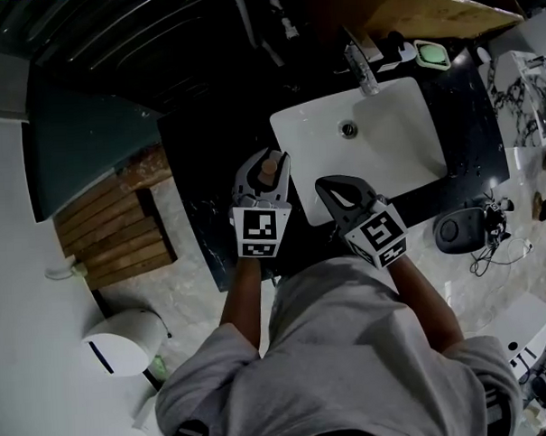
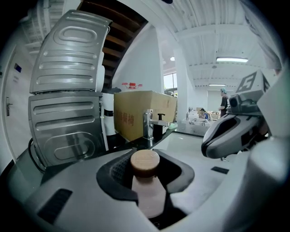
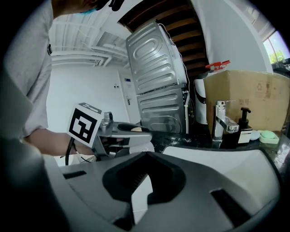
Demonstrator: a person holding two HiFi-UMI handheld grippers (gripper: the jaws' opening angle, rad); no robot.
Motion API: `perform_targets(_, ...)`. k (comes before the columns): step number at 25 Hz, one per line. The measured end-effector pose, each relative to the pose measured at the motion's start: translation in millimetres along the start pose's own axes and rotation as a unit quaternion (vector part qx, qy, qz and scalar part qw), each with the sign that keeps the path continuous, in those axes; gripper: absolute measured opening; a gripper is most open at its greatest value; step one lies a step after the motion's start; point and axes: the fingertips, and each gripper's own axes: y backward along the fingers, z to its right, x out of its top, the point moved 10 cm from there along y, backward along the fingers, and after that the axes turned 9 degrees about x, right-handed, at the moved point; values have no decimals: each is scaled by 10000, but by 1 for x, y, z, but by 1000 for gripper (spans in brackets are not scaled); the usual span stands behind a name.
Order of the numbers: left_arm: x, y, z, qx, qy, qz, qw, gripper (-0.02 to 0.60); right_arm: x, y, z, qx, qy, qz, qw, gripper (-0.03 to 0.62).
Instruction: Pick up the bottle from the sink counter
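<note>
Okay, head view: left gripper point(image 1: 264, 160) has the bottle point(image 1: 269, 168) over the dark counter point(image 1: 198, 162), just left of the sink point(image 1: 397, 153), so the pickup looks basically done.

Left gripper view: claw clamped under the wooden cap point(image 2: 145, 163).

Right gripper view: right gripper point(image 3: 138, 181) pinched together, holding 0 things, crowding the bottle's right; left side is roomier.

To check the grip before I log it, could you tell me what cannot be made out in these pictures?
- Body and base of the bottle: hidden by the left gripper in its own view and the head view; only cap and neck show.
- Whether the bottle touches the counter: same cause.
- Print on the cardboard box: left gripper view, too small.
</note>
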Motion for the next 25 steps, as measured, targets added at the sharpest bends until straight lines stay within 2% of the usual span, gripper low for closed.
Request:
perform_targets(7, 14, -13, 45, -2, 138, -93, 9999, 118, -3, 31, 35, 82, 14, 126, 9999, 8)
perform_targets(12, 27, -24, 83, 208, 329, -146, 9991, 118, -4, 61, 66, 276, 108, 176, 9994, 8)
perform_targets(21, 57, -53, 150, 282, 205, -171, 9992, 118, -19, 114, 129, 242, 57, 272, 9993, 8)
perform_targets(25, 69, -59, 179, 248, 312, -49, 9992, 118, -25, 134, 146, 249, -10, 389, 9989, 8)
